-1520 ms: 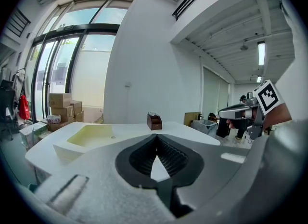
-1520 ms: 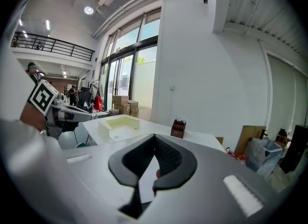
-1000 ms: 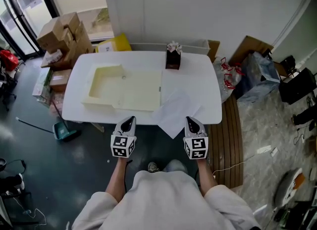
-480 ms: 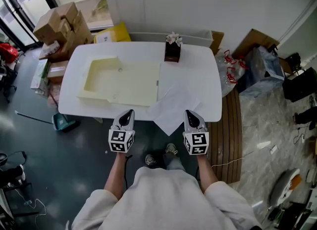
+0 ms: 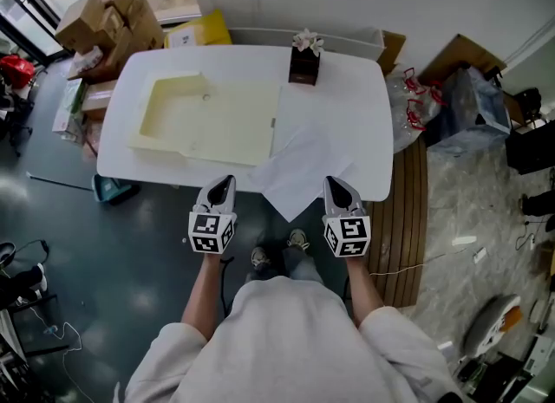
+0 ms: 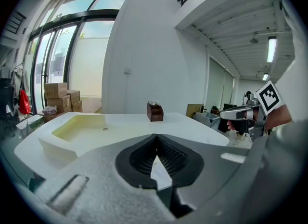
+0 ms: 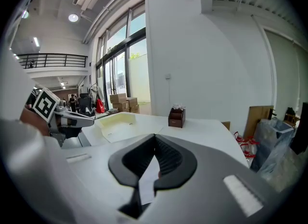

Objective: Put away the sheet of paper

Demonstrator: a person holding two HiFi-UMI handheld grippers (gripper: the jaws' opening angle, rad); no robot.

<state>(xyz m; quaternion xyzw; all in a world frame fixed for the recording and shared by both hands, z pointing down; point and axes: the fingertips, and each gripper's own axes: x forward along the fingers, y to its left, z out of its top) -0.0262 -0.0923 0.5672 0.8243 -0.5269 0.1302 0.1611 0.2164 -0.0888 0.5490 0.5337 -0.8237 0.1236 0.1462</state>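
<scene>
Bright daylight, sharp frames.
Tall windows light the room; white table slightly glary, soft shadow under it; gripper views fisheye-bent, corners vignetted black.

The head view looks steeply down on the whole white table from above its near edge. Both gripper views sit low at that near edge, facing level across the tabletop. All three views share the cream folder and brown tissue holder.
</scene>
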